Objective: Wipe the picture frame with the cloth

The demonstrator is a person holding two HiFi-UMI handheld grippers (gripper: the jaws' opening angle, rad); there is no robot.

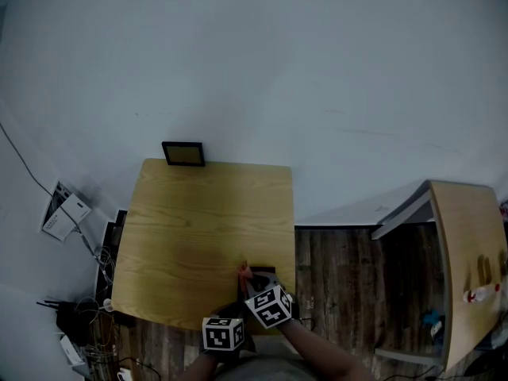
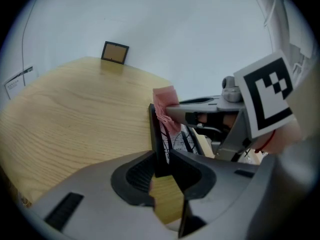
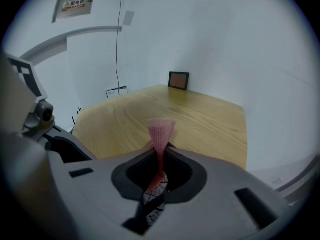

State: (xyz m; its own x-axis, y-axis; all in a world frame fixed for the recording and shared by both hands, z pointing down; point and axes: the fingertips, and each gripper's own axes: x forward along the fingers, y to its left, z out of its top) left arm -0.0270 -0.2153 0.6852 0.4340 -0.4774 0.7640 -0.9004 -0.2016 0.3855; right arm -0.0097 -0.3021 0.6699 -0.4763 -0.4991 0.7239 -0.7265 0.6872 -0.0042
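A black picture frame (image 2: pixel 159 144) with a line-pattern print stands on edge near the front right corner of the wooden table (image 1: pixel 198 221). My left gripper (image 2: pixel 161 166) is shut on the frame's near edge. Right beside it, my right gripper (image 3: pixel 160 166) is shut on a pink cloth (image 3: pixel 160 131), which fans out above its jaws. In the left gripper view the cloth (image 2: pixel 165 106) lies against the frame's top edge. In the head view the frame (image 1: pixel 264 274) and the cloth (image 1: pixel 244 275) show just beyond both marker cubes.
A second small dark frame (image 1: pixel 183 153) leans on the wall at the table's far edge. Papers (image 1: pixel 67 215) and cables lie on the floor at the left. Another wooden table (image 1: pixel 468 236) with a bottle (image 1: pixel 482 294) stands at the right.
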